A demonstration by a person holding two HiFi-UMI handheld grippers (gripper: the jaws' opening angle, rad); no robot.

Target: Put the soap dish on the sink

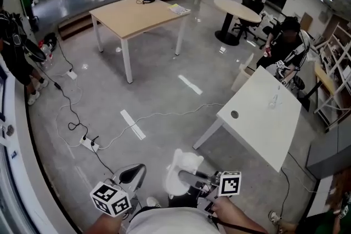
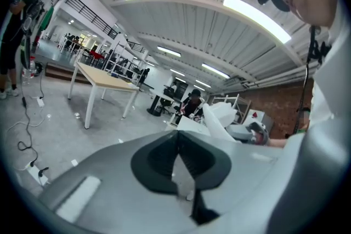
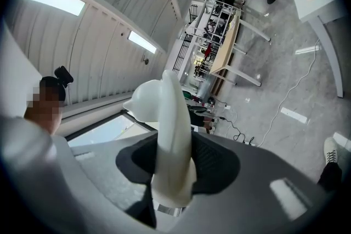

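Note:
The white soap dish [image 1: 181, 170] is gripped on edge by my right gripper [image 1: 185, 177], low in the head view in front of my body. In the right gripper view the soap dish [image 3: 170, 134] stands up between the dark pads [image 3: 216, 164], and the right gripper [image 3: 173, 172] is shut on it. My left gripper [image 1: 131, 173] hangs just to its left with its jaws shut and nothing in them. The left gripper view shows the left gripper [image 2: 178, 159] with its pads together and the soap dish [image 2: 225, 118] off to the right. No sink shows in any view.
A white table [image 1: 263, 118] stands ahead on the right, with a person [image 1: 285, 46] seated at its far end. A wooden table [image 1: 137, 16] and a round table [image 1: 238, 8] stand farther off. Cables and a power strip [image 1: 88, 143] lie on the grey floor at left.

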